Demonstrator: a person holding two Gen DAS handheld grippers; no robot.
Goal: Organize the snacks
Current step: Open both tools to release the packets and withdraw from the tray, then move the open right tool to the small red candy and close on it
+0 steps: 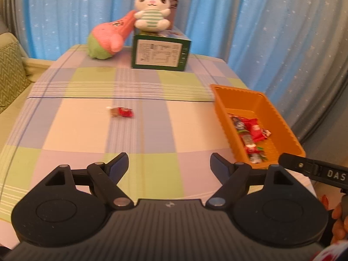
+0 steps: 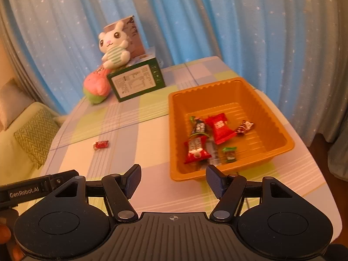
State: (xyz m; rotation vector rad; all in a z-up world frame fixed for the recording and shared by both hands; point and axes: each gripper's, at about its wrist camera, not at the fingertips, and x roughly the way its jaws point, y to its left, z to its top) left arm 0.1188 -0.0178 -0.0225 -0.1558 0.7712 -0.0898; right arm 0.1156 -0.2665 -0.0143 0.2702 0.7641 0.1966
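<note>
A small red-wrapped snack (image 1: pixel 122 112) lies alone on the checked tablecloth, well ahead of my left gripper (image 1: pixel 169 165), which is open and empty. It also shows in the right wrist view (image 2: pixel 100 145), to the left. An orange tray (image 2: pixel 276 152) at the right holds several wrapped snacks (image 2: pixel 219 128). It also shows in the left wrist view (image 1: pixel 219 106). My right gripper (image 2: pixel 173 177) is open and empty, just in front of the tray's near wall.
A green box (image 1: pixel 161 53) stands at the back of the table with a white rabbit plush (image 1: pixel 152 8) on top and a pink and green plush (image 1: pixel 108 39) beside it. Blue curtains hang behind. A sofa with a cushion (image 2: pixel 34 134) is at the left.
</note>
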